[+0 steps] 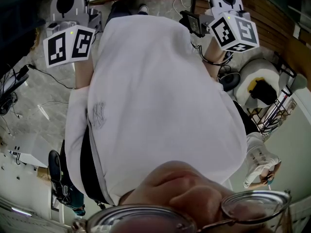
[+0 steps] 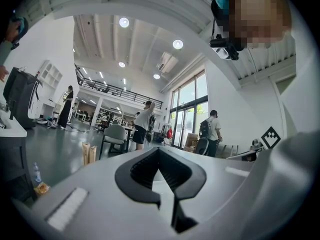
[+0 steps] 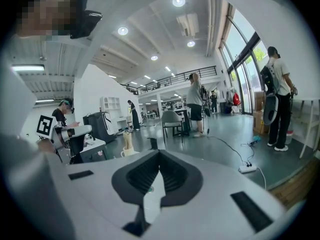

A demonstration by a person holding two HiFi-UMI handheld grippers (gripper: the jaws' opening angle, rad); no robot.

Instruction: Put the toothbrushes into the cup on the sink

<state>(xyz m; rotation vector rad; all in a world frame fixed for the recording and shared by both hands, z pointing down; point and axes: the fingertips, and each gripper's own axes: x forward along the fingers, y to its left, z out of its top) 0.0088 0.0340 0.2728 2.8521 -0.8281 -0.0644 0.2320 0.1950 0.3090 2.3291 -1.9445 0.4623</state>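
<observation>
We record left gripper (image 2: 159, 150) held left of white shirt (image 1: 155, 101), jaws pressed together, empty. Right gripper (image 3: 159, 154) right of white shirt, jaws likewise closed, empty.

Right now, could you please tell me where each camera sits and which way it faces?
Head view: head-mounted, steeply down at the wearer's white T-shirt; both marker cubes show.
Left gripper view: on the left gripper, level across a hall; shut jaws.
Right gripper view: on the right gripper, same hall; shut jaws.
Both gripper views share the grey chair.
</observation>
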